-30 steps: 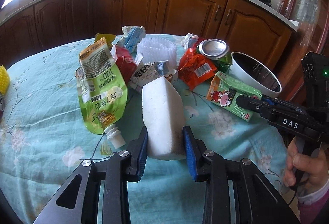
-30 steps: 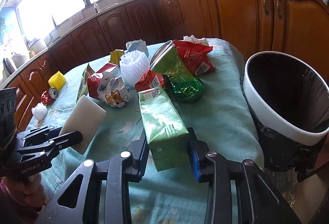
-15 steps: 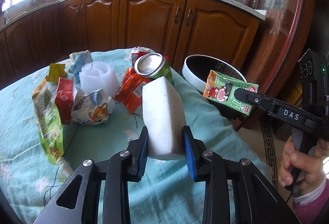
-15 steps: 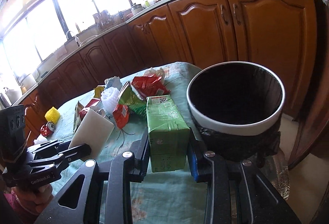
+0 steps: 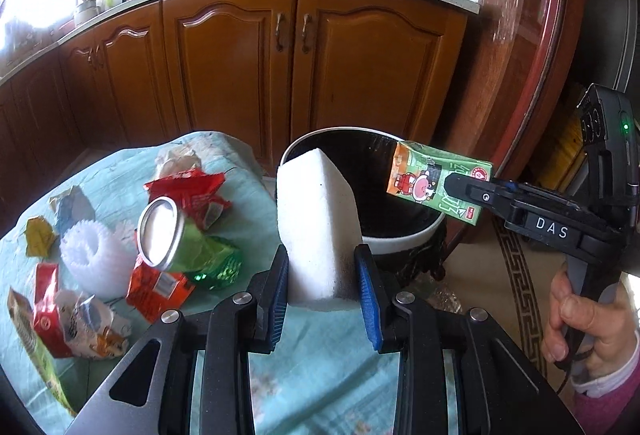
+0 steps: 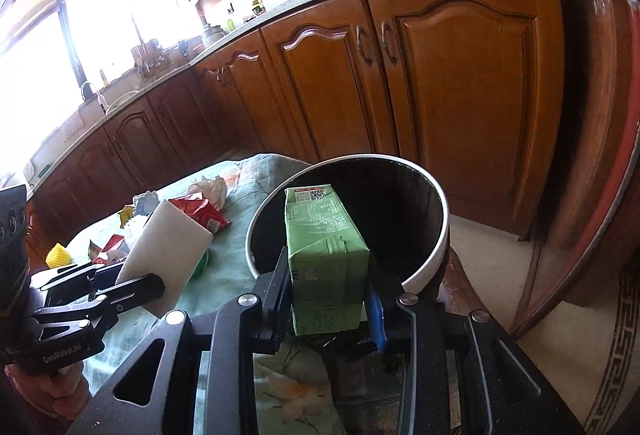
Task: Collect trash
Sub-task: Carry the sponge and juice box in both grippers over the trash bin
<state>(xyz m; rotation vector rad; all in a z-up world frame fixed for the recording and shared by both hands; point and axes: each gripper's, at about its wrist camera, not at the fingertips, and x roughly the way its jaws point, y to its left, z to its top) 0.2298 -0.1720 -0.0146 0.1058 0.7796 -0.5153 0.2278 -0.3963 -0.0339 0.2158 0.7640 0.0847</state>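
Carrying two pieces of trash toward the bin is the step in hand, judging by both views.

From the left wrist, the left gripper (image 5: 323,285) is clamping a white foam block (image 5: 316,227), its blue pads pressing on both sides of the block's near end. The block is standing up between the fingers, and its far tip is overlapping the near rim of the bin (image 5: 400,239), which is sitting just ahead and slightly to the right. Off to the right, the right gripper (image 5: 460,191) is holding a green carton (image 5: 432,179) out over the bin's dark mouth. To the left of the left gripper, wrappers and a crushed can (image 5: 172,231) are lying on the surface (image 5: 320,363), not yet collected.

From the right wrist, the right gripper (image 6: 330,295) is gripping the carton (image 6: 324,235) by its near end, with the carton's far end hanging in front of the bin's (image 6: 436,259) opening. To the left, the left gripper (image 6: 132,283) is holding the block (image 6: 168,251) beside the bin's rim, above the surface (image 6: 224,271).

Next, I judge, each gripper needs to be fully over the opening before its fingers part, the block especially, since it seems to be nearer the rim than the middle. Then the rest of the litter is waiting.
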